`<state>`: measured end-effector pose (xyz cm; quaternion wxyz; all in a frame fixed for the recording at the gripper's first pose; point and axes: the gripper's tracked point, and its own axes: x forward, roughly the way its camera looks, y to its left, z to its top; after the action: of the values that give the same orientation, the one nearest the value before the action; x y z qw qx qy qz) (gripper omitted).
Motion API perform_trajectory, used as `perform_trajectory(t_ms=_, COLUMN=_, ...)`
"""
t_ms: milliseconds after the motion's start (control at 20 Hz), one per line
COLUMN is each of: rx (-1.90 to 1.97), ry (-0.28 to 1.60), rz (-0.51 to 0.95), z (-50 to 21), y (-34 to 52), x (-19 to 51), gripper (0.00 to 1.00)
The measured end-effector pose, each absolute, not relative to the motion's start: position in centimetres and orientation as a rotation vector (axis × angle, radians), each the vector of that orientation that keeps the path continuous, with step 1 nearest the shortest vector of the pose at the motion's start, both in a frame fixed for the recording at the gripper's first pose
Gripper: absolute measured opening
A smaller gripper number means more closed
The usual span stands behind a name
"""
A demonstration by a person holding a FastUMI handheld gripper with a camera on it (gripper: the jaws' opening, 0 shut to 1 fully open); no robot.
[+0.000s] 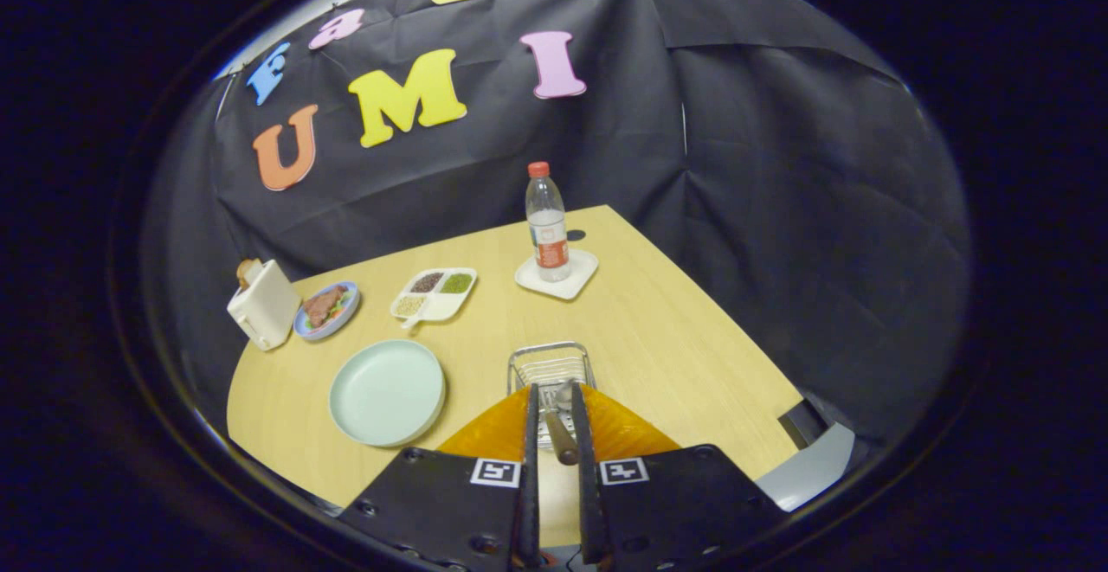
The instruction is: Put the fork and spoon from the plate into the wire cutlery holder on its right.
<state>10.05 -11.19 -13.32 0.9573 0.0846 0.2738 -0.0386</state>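
Claw (554,399) nearest cam, fingers narrow apart, w/ a wooden-handled utensil (561,438) between them. Handle end sticks back toward cam, metal end points fwd/down into the wire cutlery holder (551,363). Can't tell if it's the fork or the spoon – head is hidden among the wire. Fingers sit close on both sides of the handle and look clenched on it, though actual contact is hard to confirm at this res.

Holder is just ahead of the fingertips, at 12 o'clock from claw, standing upright on the wooden surface (658,321). Something metallic shows inside it, too blurred to ID.

Plate (387,392), pale green, round, sits at approx 10 o'clock from claw, left of holder, near but not touching it. No cutlery visible on it.

Farther back: divided white tray (434,293) w/ dark, green and pale fillings, at 11 o'clock beyond plate. Small blue-rimmed dish (326,309) w/ food, left of tray. White toaster-like box (262,304) just beside the dish, at surface edge. Water bottle (546,222), red cap, upright on a white square coaster (558,276), at 12 o'clock well beyond holder.
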Motion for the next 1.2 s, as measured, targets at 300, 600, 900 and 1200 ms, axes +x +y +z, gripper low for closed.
perform_trajectory(t_ms=300, rx=0.142, ry=0.341, rz=-0.054, z=-8.1, y=-9.3, x=7.4, gripper=0.78)
perform_trajectory(t_ms=600, rx=0.057, ry=0.086, rz=0.016, z=-2.4, y=-3.7, x=2.5, gripper=0.97)
perform_trajectory(t_ms=900, rx=0.071, ry=0.009, rz=0.027, z=-1.9, y=0.8, x=-2.3, gripper=0.96)
perform_trajectory(t_ms=1200, rx=0.049, ry=0.010, rz=0.085, z=-2.8, y=4.9, x=-6.1, gripper=0.96)
